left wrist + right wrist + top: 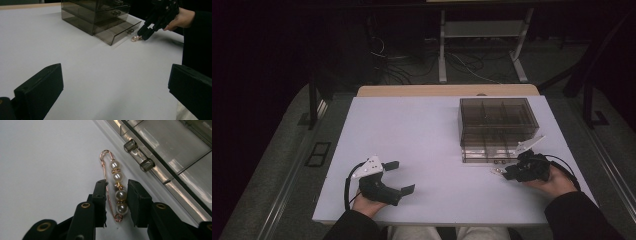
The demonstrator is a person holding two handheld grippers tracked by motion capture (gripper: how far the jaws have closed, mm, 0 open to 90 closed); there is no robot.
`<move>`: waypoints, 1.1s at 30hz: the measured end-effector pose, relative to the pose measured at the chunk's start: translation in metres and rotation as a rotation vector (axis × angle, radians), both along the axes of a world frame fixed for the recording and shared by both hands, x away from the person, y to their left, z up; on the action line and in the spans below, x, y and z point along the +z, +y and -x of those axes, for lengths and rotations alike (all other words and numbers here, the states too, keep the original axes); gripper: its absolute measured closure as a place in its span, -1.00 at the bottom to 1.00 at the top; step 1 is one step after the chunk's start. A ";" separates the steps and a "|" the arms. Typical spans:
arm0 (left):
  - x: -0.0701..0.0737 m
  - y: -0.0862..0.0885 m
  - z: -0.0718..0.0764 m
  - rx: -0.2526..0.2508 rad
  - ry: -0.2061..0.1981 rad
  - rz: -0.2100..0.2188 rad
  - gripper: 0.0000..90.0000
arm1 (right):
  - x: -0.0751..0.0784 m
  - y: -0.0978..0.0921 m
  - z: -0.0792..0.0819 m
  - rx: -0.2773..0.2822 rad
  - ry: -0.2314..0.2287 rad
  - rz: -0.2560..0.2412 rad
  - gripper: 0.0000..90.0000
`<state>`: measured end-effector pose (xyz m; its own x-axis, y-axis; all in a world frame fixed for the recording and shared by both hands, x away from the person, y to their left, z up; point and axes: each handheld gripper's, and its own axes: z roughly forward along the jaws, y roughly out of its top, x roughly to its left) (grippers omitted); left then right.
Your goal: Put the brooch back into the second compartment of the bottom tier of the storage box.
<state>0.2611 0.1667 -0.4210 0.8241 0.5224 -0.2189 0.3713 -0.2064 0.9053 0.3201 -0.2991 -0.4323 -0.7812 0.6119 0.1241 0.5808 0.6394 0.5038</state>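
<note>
A gold safety-pin brooch with several pearls [117, 177] lies on the white table just in front of the smoky clear drawer box [497, 120]. My right gripper [116, 192] is low over it, its jaws a narrow gap apart and astride the pin: the left jaw is against the wire, the right jaw just off the pearls. In the high view the right gripper [508, 174] is at the box's front right, with the pin [497, 171] at its tips. My left gripper [400, 176] rests wide open near the front left, holding nothing.
The box's bottom drawer [120, 28] is pulled out a little, and its small handle [138, 155] is right beside the pin. A wooden strip [447, 90] runs along the white table's [412, 130] far edge. Cables and a stand's legs are on the floor beyond.
</note>
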 end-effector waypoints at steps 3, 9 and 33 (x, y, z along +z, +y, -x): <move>0.000 0.000 0.000 -0.001 -0.001 0.000 -1.00 | 0.000 0.000 0.000 0.006 -0.005 0.011 0.57; 0.000 0.000 0.000 0.000 -0.001 0.001 -1.00 | 0.000 0.001 0.001 0.010 -0.011 0.019 0.62; 0.000 0.000 0.000 0.000 -0.001 -0.001 -1.00 | 0.001 0.002 0.002 0.037 0.012 0.027 0.75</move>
<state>0.2610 0.1666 -0.4210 0.8242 0.5228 -0.2175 0.3705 -0.2073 0.9054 0.3182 -0.2973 -0.4314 -0.8017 0.5861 0.1172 0.5626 0.6739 0.4789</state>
